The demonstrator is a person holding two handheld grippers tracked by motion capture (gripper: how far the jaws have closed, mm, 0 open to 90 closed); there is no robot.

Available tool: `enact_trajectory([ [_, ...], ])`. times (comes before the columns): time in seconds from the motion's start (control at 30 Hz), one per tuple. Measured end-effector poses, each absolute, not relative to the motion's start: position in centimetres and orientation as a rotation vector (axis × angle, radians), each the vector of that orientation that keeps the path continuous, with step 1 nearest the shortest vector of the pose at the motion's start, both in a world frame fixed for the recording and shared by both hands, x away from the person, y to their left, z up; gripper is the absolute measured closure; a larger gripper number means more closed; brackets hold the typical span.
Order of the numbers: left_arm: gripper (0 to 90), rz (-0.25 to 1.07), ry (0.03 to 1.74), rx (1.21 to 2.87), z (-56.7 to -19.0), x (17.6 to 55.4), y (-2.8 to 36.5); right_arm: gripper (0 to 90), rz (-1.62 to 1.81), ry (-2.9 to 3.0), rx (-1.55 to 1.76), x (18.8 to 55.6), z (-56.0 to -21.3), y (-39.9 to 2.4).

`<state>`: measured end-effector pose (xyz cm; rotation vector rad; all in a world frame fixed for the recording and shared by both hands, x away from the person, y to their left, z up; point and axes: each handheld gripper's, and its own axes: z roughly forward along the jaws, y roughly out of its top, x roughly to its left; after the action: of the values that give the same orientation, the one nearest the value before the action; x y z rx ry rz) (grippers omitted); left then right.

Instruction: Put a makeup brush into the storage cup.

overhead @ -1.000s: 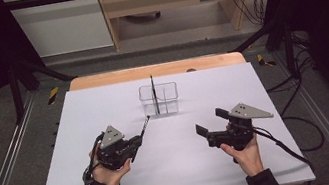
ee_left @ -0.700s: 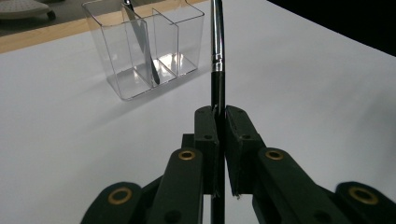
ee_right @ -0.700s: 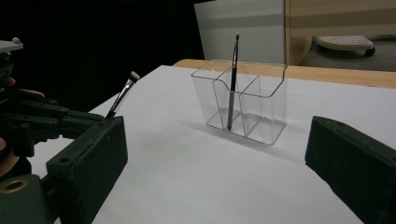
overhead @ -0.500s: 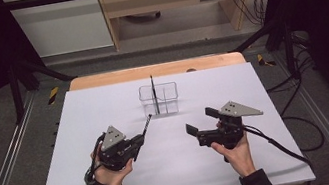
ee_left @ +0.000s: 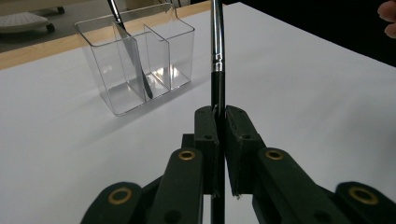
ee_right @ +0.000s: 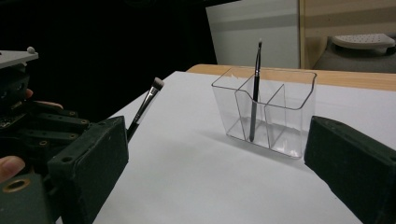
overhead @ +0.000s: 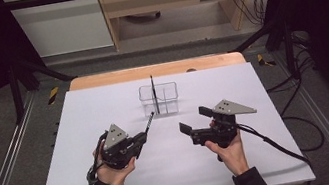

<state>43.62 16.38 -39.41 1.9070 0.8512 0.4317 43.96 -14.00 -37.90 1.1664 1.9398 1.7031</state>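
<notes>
Left tongs (overhead: 145, 135) are clamped tight on a makeup brush (overhead: 149, 121), and the left gripper view shows it best: the two black jaws pressed together with the dark handle (ee_left: 217, 88) pinched between them. The silver ferrule rises out of the top of that view. From above, the brush angles up and away from the hand, its tip just short of the clear organizer (overhead: 159, 99).

That organizer is a clear plastic box with compartments, standing on the white surface (overhead: 83, 136) near its far middle. A second, thinner brush (overhead: 153, 88) stands in it, leaning against a divider. In the right gripper view that thin brush (ee_right: 254, 88) sits in the compartment second from the left.

Right tongs (overhead: 196, 119) are apart, nothing between the jaws, hovering over the surface to the right of the held brush and well clear of it. Its own view looks between the two wide-set pads at the organizer (ee_right: 266, 112), with the left gripper and the brush head (ee_right: 156, 85) off to one side.

No readable writing, no brand mark on either brush or on the box; anything printed is too small to make out.

Round about: a cable (overhead: 272, 143) trails from the right gripper across the surface, and a wooden edge (overhead: 99, 80) runs along the far side. Nothing stands between the held brush and the organizer.
</notes>
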Motion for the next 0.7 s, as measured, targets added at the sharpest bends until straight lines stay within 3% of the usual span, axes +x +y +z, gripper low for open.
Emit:
enact_trajectory([
  [0.7, 83.2, 0.444, 0.815, 1.858, -38.2, 43.3, 14.5, 9.0, 1.768, 1.932, 1.175, 44.4, -37.2, -12.0],
])
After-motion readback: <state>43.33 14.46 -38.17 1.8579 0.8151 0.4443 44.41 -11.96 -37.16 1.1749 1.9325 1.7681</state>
